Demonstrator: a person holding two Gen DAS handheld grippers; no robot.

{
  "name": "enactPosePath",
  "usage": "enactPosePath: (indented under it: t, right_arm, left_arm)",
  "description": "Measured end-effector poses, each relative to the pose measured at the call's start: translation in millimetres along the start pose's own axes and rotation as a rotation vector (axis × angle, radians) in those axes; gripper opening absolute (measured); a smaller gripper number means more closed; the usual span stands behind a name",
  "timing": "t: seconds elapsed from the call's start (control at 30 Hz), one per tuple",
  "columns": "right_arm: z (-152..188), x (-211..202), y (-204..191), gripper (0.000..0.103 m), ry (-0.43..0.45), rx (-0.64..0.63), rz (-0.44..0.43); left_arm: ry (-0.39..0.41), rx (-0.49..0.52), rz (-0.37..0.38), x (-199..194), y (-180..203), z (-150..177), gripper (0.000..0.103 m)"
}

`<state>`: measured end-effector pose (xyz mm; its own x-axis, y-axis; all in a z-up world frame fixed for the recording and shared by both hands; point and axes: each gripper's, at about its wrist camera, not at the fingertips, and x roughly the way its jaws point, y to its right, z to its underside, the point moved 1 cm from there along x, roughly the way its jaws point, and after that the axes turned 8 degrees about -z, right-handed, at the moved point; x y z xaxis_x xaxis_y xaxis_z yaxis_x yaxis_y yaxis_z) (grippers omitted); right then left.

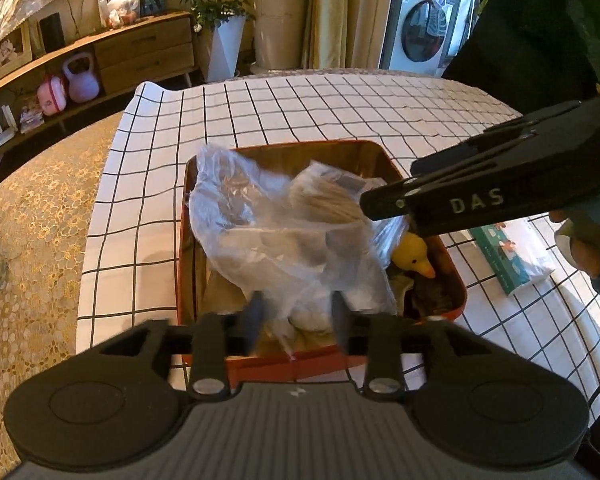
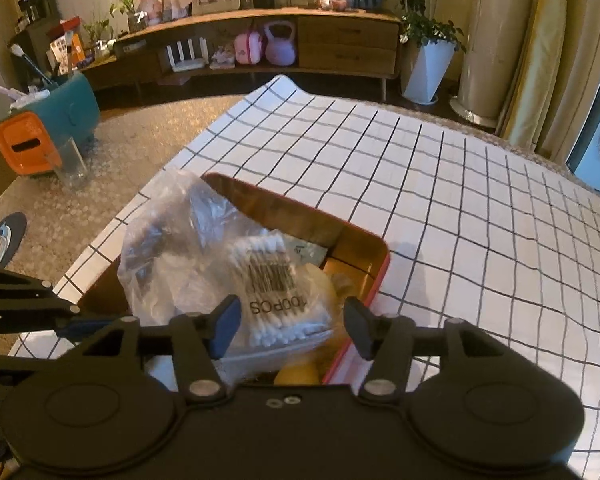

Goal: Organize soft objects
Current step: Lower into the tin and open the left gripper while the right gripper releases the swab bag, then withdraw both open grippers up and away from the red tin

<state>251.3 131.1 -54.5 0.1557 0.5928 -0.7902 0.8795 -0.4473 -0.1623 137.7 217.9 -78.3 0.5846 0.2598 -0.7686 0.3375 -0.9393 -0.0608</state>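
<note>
Over the grid-patterned tablecloth [image 1: 340, 100], left wrist view: we list a red tin box [image 1: 456, 280], its contents largely masked by a crumpled clear plastic bag [image 1: 268, 232]; a yellow duck toy [image 1: 414, 256] peeks out, half covered. The left gripper [image 1: 298, 314] stands released, blurred fingers flanking the bag's lower edge without pinching it. Right wrist view: the right gripper [image 2: 292, 326] is likewise parted, holding nothing, above a pack of cotton swabs [image 2: 272, 280] lying in the bag inside the box; label partly legible.
</note>
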Motion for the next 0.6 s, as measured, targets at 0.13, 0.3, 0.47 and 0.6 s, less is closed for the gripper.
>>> enactPosePath:
  t: [0.13, 0.3, 0.47, 0.6]
  right_arm:
    - [2, -14, 3, 0.06, 0.024, 0.015, -0.011]
    - [7, -38, 4, 0.065, 0.062, 0.022, -0.026]
    - [17, -70, 5, 0.074, 0.116, 0.033, -0.058]
    - [28, -94, 6, 0.08, 0.156, 0.042, -0.085]
  left_arm:
    - [0.035, -0.006, -0.015, -11, 1, 0, 0.069]
    - [0.048, -0.023, -0.022, -24, 2, -3, 0.069]
    - [0.077, -0.022, -0.024, -42, 8, -3, 0.077]
    - [0.094, -0.017, -0.023, -55, 15, -2, 0.077]
